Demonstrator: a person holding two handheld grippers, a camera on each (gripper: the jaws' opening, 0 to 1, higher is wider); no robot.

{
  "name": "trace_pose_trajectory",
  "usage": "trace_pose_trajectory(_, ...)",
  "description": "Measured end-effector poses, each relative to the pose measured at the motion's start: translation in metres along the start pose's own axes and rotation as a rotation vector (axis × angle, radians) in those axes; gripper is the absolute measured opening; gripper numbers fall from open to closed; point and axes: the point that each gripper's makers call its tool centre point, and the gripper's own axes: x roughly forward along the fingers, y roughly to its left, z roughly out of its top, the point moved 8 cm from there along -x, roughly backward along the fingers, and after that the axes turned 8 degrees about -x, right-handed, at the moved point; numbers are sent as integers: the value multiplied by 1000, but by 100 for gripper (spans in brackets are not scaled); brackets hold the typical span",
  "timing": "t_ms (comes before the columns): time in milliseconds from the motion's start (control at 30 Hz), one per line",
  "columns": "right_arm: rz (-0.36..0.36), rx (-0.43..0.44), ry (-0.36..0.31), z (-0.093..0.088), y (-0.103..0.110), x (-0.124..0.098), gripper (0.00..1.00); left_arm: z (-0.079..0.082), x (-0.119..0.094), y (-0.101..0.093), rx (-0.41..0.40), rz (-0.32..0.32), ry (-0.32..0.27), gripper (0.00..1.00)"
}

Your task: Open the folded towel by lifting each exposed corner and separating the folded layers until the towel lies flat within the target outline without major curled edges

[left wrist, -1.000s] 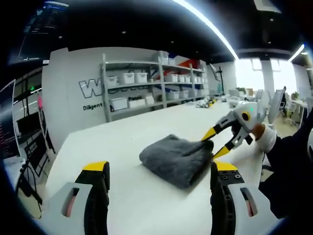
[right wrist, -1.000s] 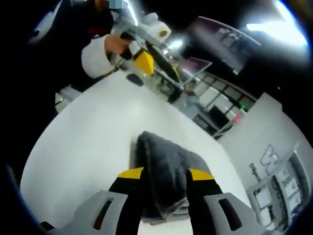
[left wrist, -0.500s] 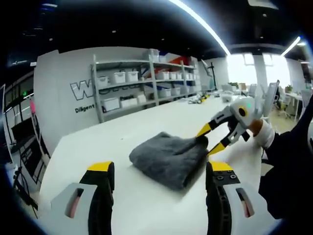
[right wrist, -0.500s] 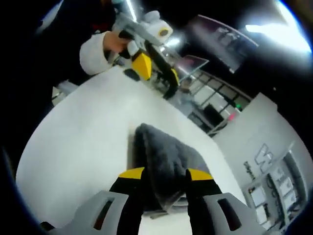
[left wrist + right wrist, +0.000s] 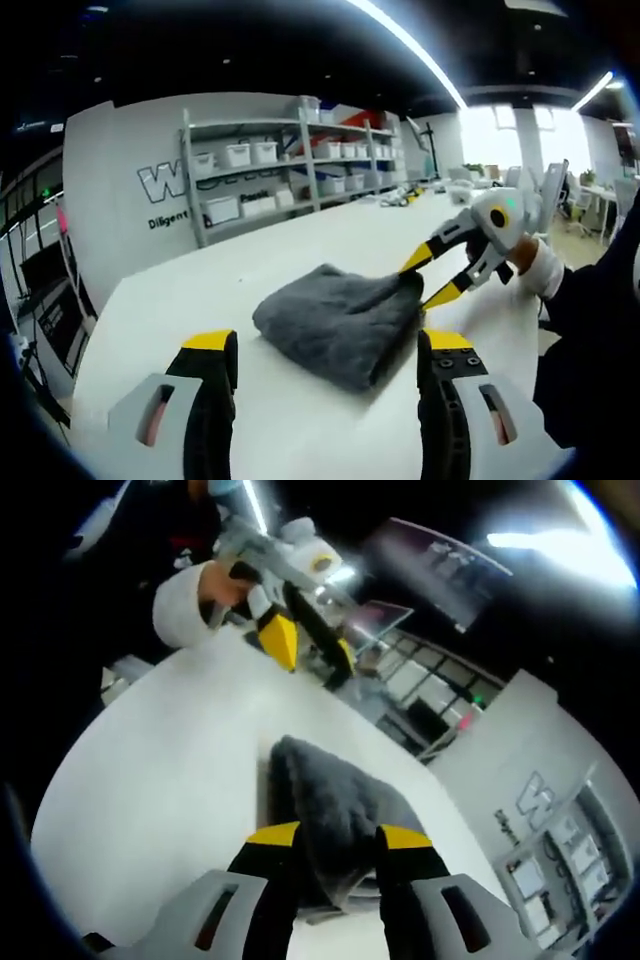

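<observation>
A grey folded towel (image 5: 335,320) lies on the white table (image 5: 300,440). In the left gripper view my right gripper (image 5: 428,279) reaches in from the right, its yellow tips straddling the towel's right corner. In the right gripper view the towel (image 5: 320,800) runs away from me, and its thick near edge sits between my right gripper's (image 5: 338,837) two parted jaws. My left gripper (image 5: 328,342) stands open, back from the towel, with nothing gripped. The right gripper view shows it (image 5: 312,652) held high over the table's far side by a white-gloved hand (image 5: 185,605).
Grey shelves with white bins (image 5: 290,160) stand along the back wall behind the table. The person's dark sleeve (image 5: 590,330) is at the right. Screens and frames (image 5: 400,615) stand beyond the table's far edge. Bare table top (image 5: 150,780) lies left of the towel.
My right gripper has slid a little further over the towel's corner, which now sits slightly higher. Both views have shifted a little. The left gripper stays open above the table.
</observation>
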Motion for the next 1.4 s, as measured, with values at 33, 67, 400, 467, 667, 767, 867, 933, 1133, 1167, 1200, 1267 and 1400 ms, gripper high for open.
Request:
trace_pose_trajectory(33,3,-4,7,-1,1,0,26,-1,2,-2,8,-6,6,67)
trace_pose_trajectory(67,5,-10,17,-1,2,0,26,-2,4,-3,12,-11,9,66)
trace_pose_trajectory(400,5,-46,59,-3,3,-2,23,-11,25,-24,64,-86,39,54)
trace_pose_trajectory(467,12,-51,60,-4,4,-3,23,-12,28,-27,78,-96,28,49)
trace_pose_trajectory(667,5,-61,75,-6,3,-5,22,-18,38,-31,117,-100,45,47)
trace_pose_trajectory(767,3,-66,81,-7,2,-6,22,-19,41,-31,148,-87,47,47)
trace_pose_trajectory(867,5,-78,89,-8,3,-6,22,-22,44,-32,168,-84,52,45)
trace_pose_trajectory(933,13,-98,105,-9,4,-6,22,-24,46,-33,173,-82,57,44)
trace_pose_trajectory(1133,33,-130,145,-14,4,-6,21,-27,50,-34,197,-72,70,43)
trace_pose_trajectory(1167,34,-135,147,-15,4,-6,20,-27,51,-35,200,-74,70,43)
trace_pose_trajectory(1200,38,-143,148,-15,5,-6,19,-27,51,-36,202,-76,69,43)
trace_pose_trajectory(1267,42,-130,137,-15,4,-6,18,-28,52,-37,206,-82,67,43)
trace_pose_trajectory(1400,38,-137,140,-16,3,-6,13,-28,55,-41,213,-92,66,43)
